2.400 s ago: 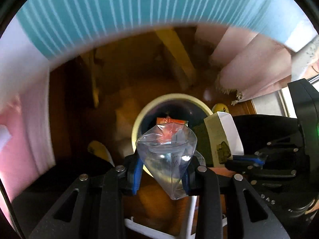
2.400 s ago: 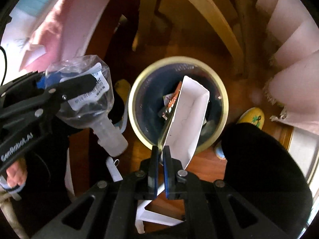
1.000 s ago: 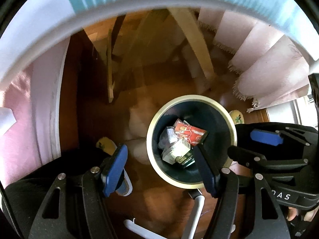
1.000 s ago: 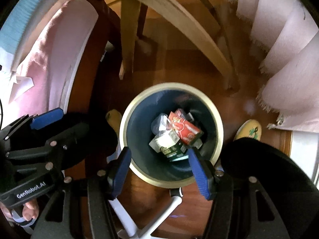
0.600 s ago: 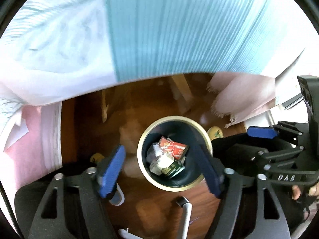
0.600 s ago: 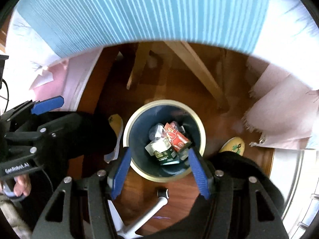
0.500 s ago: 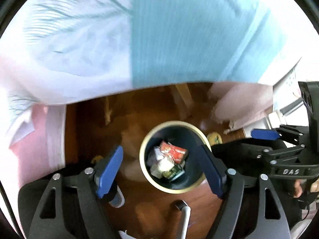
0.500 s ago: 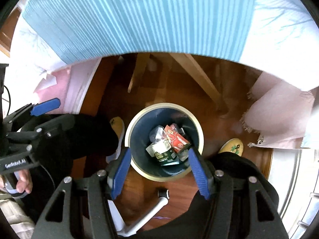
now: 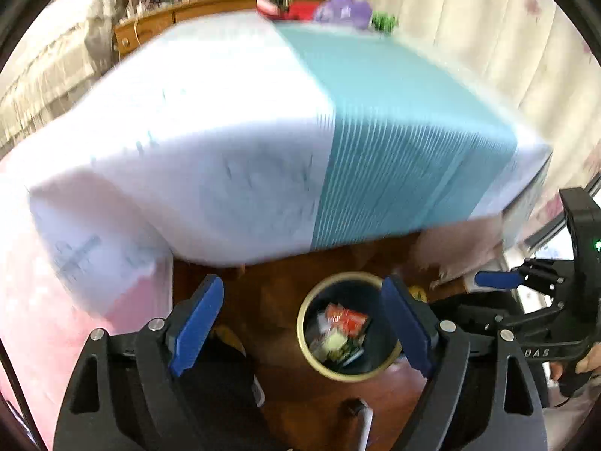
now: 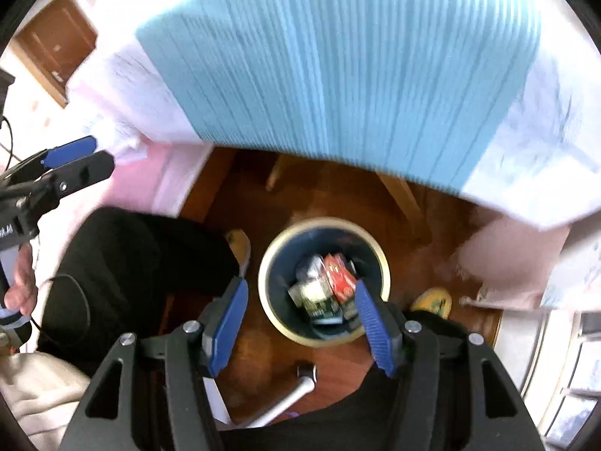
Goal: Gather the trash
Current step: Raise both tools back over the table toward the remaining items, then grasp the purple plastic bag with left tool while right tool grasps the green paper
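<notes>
Hanging above a round bin (image 10: 383, 263) on the wooden floor (image 10: 443, 221), both tools spread wide and carrying nothing: left gripper (image 9: 302, 325), right gripper (image 10: 302, 325). Trash (image 10: 326, 285) lying inside the bin: red packet (image 10: 340, 272), pale carton (image 10: 311, 293), clear plastic. Far side: table draped in white-and-teal cloth (image 9: 394, 131).

Dark blue bin (image 10: 276, 263) with cream rim; red packet (image 10: 340, 274) inside. Blue-padded black tongs (image 10: 300, 323). Teal-striped white cloth (image 9: 394, 158) beyond; brown floor (image 10: 443, 210).

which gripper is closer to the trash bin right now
Right. The right gripper hangs open almost straight above the trash bin; the left gripper, also open, looks higher up.
</notes>
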Demonstrator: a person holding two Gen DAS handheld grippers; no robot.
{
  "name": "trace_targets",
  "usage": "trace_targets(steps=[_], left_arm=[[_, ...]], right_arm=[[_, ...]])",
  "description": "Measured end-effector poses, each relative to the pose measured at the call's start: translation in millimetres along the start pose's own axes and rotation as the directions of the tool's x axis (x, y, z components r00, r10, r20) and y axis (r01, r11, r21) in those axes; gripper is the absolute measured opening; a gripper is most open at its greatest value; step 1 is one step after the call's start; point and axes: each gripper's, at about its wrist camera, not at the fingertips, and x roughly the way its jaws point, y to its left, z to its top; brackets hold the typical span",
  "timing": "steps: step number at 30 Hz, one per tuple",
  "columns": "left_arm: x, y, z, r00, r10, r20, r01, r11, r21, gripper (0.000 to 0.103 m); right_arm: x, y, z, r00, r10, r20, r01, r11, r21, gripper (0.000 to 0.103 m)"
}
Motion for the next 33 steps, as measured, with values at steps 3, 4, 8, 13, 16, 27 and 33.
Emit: trace_targets(steps=[3, 4, 8, 13, 16, 27, 33], left_arm=[[-29.3, -4.7, 27.4, 0.996, 0.034, 0.083, -0.036, 0.999, 0.024, 0.085], [-37.6, -6.7, 36.9, 0.994, 0.035, 0.103, -0.038, 0.999, 0.032, 0.085], [-66.9, -12.9, 77.8, 0.985, 0.015, 0.170, -0.022, 0.999, 0.038, 0.085], [-79.5, -15.2, 140.0, 0.983, -0.043, 0.180, 0.040, 0.999, 0.021, 0.085], [-74.4, -16.9, 180.3, 0.982, -0.030, 0.186, 0.028, 0.999, 0.016, 0.085], [-17.9, -40.8, 300.1, 0.982, 0.003, 0.186, -0.021, 0.995, 0.098, 0.085], [49.0, -61.1, 356.2, 0.995, -0.029, 0.100, 0.018, 0.994, 0.108, 0.085]], right_arm=[[-32.4, 3.4, 18.0, 0.997, 0.010, 0.072, -0.008, 1.000, -0.025, 0.060], [-42.7, 4.1, 24.7, 0.996, 0.014, 0.093, -0.011, 0.999, -0.032, 0.060], [-95.6, 1.9, 57.9, 0.978, 0.021, 0.207, -0.007, 0.998, -0.067, 0.060], [-150.1, -8.2, 106.6, 0.949, 0.010, 0.315, 0.019, 0.996, -0.088, 0.060], [-163.1, -17.4, 136.0, 0.935, -0.049, 0.352, 0.079, 0.994, -0.073, 0.060], [-156.9, -100.6, 246.6, 0.927, -0.144, 0.347, 0.119, 0.989, 0.092, 0.060], [-141.1, -156.6, 295.7, 0.930, -0.094, 0.354, 0.005, 0.970, 0.245, 0.060]])
